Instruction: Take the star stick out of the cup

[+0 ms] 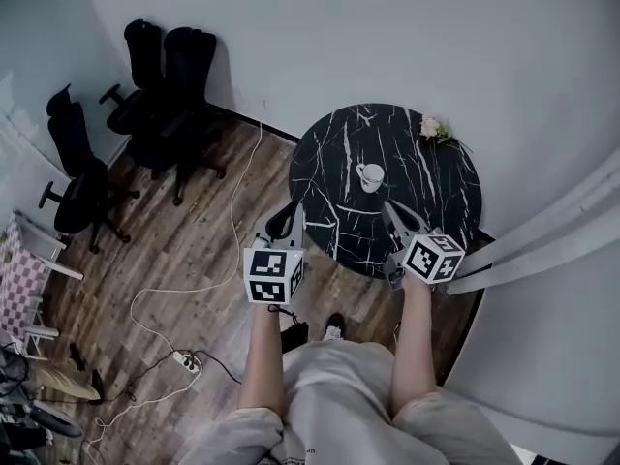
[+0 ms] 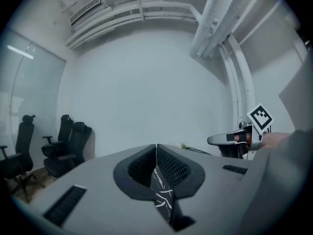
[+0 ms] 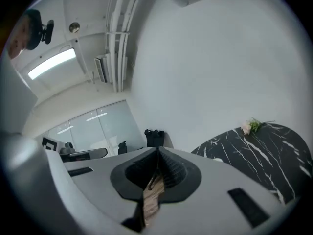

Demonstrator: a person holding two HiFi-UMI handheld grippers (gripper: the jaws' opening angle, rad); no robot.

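Brown wood floor [image 1: 184, 250], with a round black bench [image 1: 436, 192] at upper middle. White cup [image 1: 371, 175] near the bench's middle; star stick too small to make out. Left gripper [image 1: 294, 207] and right gripper [image 1: 388, 205] by the bench's lower edge, jaws pressed together, pinching nothing. Pink flower [image 1: 432, 128] at the upper right rim. Black chairs [image 1: 165, 76] at upper left.

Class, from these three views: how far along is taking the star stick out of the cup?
Done: nothing shows; the cup stands on the black table, any stick too small to see. In hand: nothing; the left gripper and right gripper are shut, empty, short of the cup. Left: reach, grip, lift.
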